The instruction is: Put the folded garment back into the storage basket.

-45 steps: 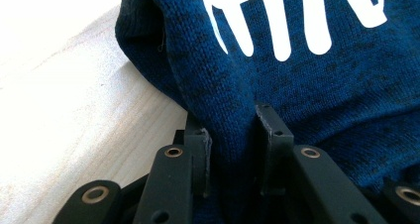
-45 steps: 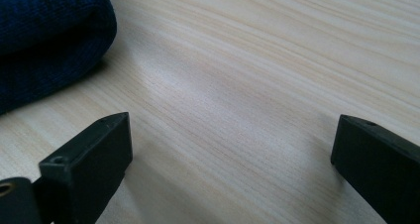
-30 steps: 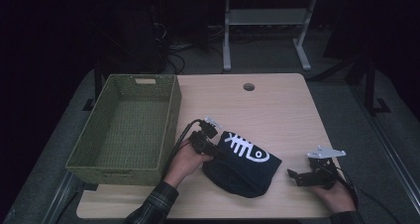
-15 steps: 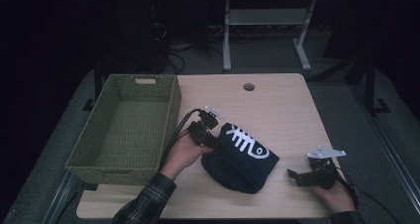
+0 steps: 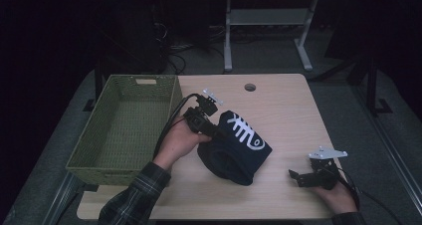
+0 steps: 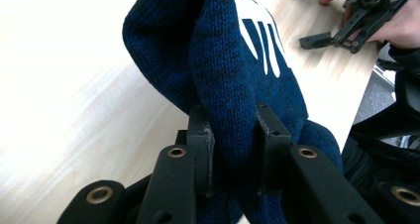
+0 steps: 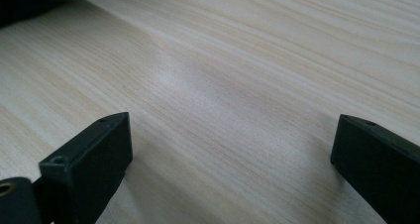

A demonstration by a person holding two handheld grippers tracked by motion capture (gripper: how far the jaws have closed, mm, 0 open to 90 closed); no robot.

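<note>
Knit navy hat (image 5: 234, 148) pinched in left claw (image 5: 215, 130), seemingly lifted higher, right claw (image 5: 298, 177) spread

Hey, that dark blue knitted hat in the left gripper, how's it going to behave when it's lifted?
The knitted hat will probably hang floppy: its fabric bunches between the left gripper pads. It likely won't slip, since the knit looks coarse. It seems light, sagging softly over the table.

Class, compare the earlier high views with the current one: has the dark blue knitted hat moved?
Yes. The dark blue knitted hat, clamped in the left gripper, has lifted and shifted toward the green woven basket.
</note>
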